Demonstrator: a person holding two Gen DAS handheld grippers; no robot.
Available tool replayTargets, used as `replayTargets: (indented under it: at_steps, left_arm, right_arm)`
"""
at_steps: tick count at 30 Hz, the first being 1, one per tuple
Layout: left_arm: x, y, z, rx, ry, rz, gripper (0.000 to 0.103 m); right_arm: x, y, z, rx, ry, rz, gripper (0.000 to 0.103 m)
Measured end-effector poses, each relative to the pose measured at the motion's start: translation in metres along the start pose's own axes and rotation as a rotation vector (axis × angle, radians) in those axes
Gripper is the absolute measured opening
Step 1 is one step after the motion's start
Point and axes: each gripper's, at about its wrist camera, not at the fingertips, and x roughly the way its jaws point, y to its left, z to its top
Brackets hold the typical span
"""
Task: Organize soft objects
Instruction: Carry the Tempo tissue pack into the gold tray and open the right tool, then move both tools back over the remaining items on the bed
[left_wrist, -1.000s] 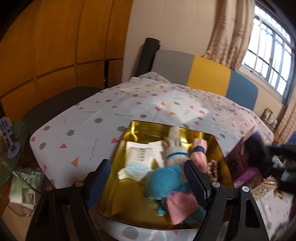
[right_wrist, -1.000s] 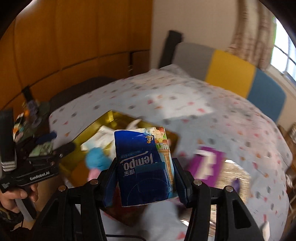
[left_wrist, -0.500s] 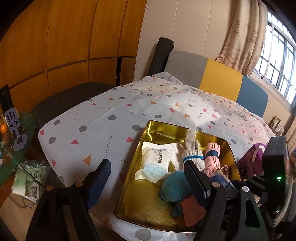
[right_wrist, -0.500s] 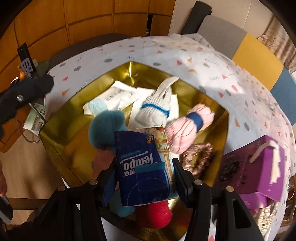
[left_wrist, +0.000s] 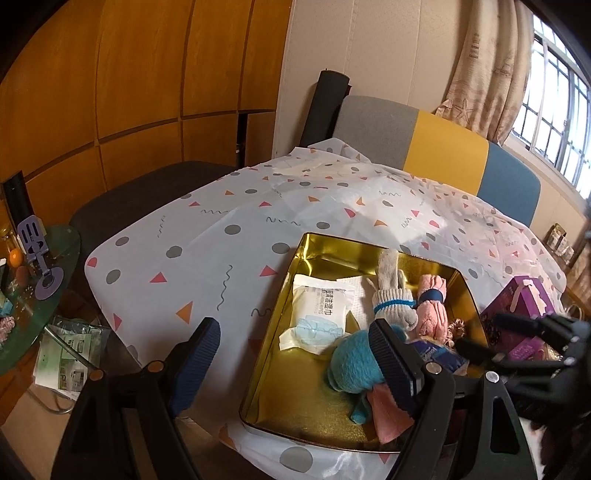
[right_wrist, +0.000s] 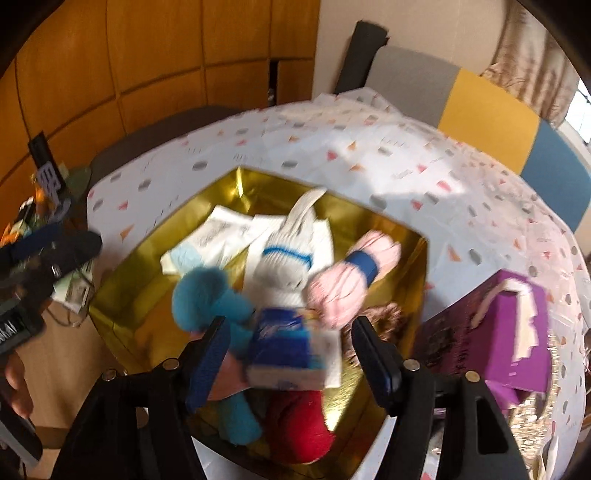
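A gold tin tray (right_wrist: 125, 306) on the dotted tablecloth holds a teal plush (right_wrist: 210, 299), a white sock with a blue stripe (right_wrist: 284, 262), a pink sock roll (right_wrist: 347, 280), a wipes pack (right_wrist: 218, 232) and something red (right_wrist: 299, 424). My right gripper (right_wrist: 290, 328) hangs low over the tray's near part and its jaws are opening. The blue tissue pack (right_wrist: 291, 350) lies tilted between them, free of both pads, resting on the plush. My left gripper (left_wrist: 291, 332) is open and holds nothing, over the tray's near left rim (left_wrist: 280, 321). The left wrist view also catches the tissue pack (left_wrist: 436, 354).
A purple box (right_wrist: 509, 332) stands right of the tray, with a brown scrunchie (right_wrist: 384, 321) inside the tray's right side. A glass side table (left_wrist: 40, 280) with clutter is at the left. A grey, yellow and blue sofa back (left_wrist: 436, 144) rises behind the table.
My right gripper came down over the tray, its jaws spread and let go of the tissue pack, which tipped from upright to lying flat. The left gripper stayed put.
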Motion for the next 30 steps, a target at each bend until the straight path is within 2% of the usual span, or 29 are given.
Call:
replayTargets:
  at_steps: [8,16,23,30]
  left_arm:
    - [-0.001,-0.01,-0.004,0.031,0.012,-0.003,0.083]
    - [-0.009,-0.036,-0.005,0.093,0.008,-0.048,0.083]
    - [-0.02,-0.079,-0.009,0.204,0.011,-0.153,0.083]
    - [-0.039,-0.136,-0.018,0.347,0.009,-0.298,0.083]
  right_arm:
    - [-0.045,-0.026,0.002,0.06,-0.125,-0.033,0.069]
    - [-0.084,-0.067,-0.021,0.133,-0.199,-0.049,0.069]
    - [-0.112,-0.124,-0.059,0.24,-0.221,-0.124,0.069]
    - [-0.129,-0.203,-0.11,0.42,-0.171,-0.233,0.069]
